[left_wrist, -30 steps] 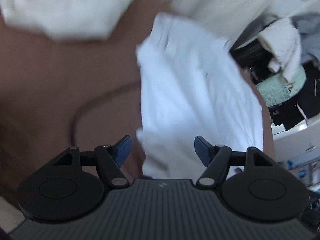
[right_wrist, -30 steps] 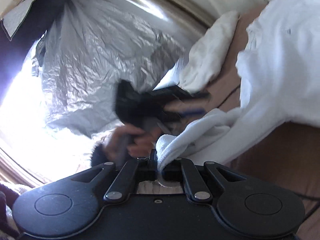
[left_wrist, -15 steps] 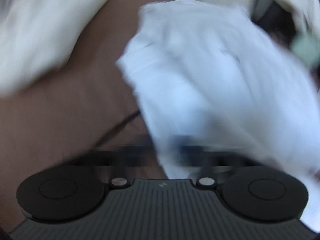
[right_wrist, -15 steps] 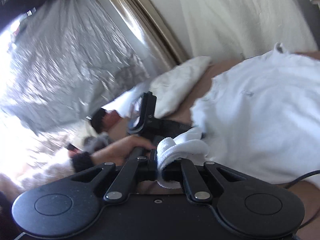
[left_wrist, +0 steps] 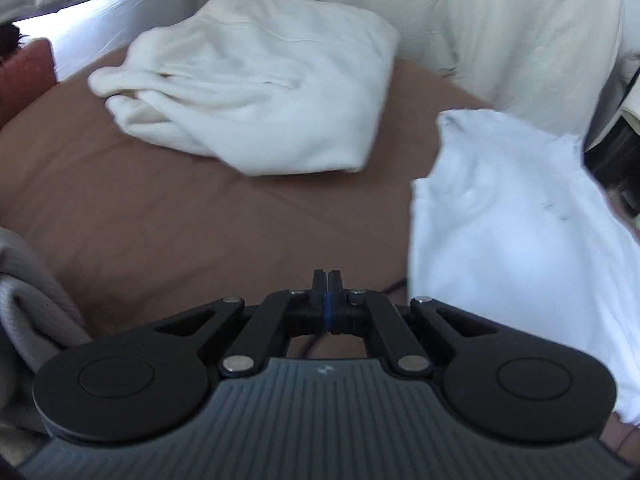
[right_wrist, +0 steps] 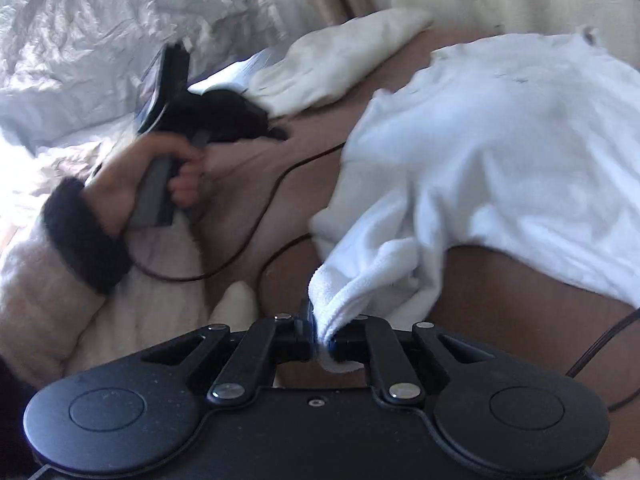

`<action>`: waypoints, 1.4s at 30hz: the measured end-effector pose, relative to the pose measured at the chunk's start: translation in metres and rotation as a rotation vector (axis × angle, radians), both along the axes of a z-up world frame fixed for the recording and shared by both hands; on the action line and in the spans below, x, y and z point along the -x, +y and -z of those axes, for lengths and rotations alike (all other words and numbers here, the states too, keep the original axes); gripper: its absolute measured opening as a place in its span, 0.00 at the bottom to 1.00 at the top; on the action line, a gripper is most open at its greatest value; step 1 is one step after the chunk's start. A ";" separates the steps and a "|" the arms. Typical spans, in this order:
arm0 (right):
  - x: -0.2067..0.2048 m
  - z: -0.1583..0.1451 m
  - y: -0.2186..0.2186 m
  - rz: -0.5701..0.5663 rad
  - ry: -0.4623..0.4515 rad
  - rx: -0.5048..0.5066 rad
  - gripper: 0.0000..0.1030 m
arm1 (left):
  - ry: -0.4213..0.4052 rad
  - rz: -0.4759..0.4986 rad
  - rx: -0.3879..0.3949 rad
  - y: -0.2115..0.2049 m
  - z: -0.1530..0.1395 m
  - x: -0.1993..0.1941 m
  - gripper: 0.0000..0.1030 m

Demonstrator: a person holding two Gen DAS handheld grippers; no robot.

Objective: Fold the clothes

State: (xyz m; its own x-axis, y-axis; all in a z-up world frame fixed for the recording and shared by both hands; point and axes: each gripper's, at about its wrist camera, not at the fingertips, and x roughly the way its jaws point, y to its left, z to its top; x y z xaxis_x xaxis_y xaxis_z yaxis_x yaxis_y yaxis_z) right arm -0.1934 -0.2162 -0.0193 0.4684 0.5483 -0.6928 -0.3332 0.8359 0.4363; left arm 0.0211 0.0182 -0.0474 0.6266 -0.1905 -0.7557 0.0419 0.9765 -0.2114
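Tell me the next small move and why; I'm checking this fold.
Probably reopen the left hand-held gripper and take the white garment's near edge. It is shut on nothing above the brown sheet, while the right hand-held gripper, jaws opening, has only one bunched corner between its pads. The garment lies rumpled, so a second hold seems needed.

Surface: brown sheet (left_wrist: 168,208), smooth, bare at the centre.
Cable: thin black cable (right_wrist: 256,216), curving in loops across the brown sheet.
Backdrop: crinkled silver foil sheet (right_wrist: 120,20) at the far left; a cream hanging cloth (left_wrist: 500,32) behind the brown sheet.
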 end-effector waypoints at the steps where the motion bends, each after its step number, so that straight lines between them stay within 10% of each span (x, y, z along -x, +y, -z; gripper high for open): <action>1: 0.001 -0.003 -0.002 -0.013 0.010 -0.050 0.19 | -0.025 0.034 -0.043 -0.010 -0.003 0.003 0.02; 4: 0.005 -0.022 -0.022 -0.018 0.032 -0.178 0.58 | -0.073 0.104 -0.076 -0.031 -0.007 0.009 0.06; 9: 0.020 -0.061 -0.108 0.245 -0.010 -0.200 0.60 | -0.027 0.167 0.113 -0.044 -0.004 0.005 0.29; 15: 0.044 -0.076 -0.227 0.703 0.027 -0.119 0.65 | 0.141 0.205 0.052 -0.074 0.029 -0.005 0.41; 18: 0.048 -0.067 -0.273 0.924 0.107 0.083 0.65 | 0.150 0.154 0.054 -0.072 0.034 -0.007 0.42; 22: 0.019 -0.045 -0.327 0.852 0.187 0.319 0.65 | 0.087 0.109 0.117 -0.061 0.029 -0.007 0.42; 27: -0.011 0.011 -0.384 0.975 0.321 -0.025 0.64 | 0.122 0.125 0.154 -0.063 0.037 -0.015 0.42; 30: -0.024 0.039 -0.370 0.983 0.373 0.006 0.64 | 0.132 0.146 0.160 -0.068 0.045 -0.017 0.51; 34: -0.030 0.057 -0.351 0.891 0.320 0.132 0.64 | 0.151 0.128 0.246 -0.071 0.054 -0.025 0.61; 36: -0.037 0.056 -0.332 0.779 0.276 0.220 0.12 | 0.148 0.126 0.240 -0.077 0.057 -0.029 0.61; 42: -0.049 0.015 -0.254 0.763 -0.095 0.944 0.05 | 0.065 0.195 -0.020 -0.107 0.054 -0.020 0.58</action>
State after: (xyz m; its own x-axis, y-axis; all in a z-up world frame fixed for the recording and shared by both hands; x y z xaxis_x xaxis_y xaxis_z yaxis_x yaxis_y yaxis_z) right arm -0.1444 -0.4705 -0.0338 0.5204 -0.5912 -0.6161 0.3851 0.8065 -0.4486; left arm 0.0410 -0.0893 -0.1016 0.5290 -0.2878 -0.7984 0.2173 0.9553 -0.2004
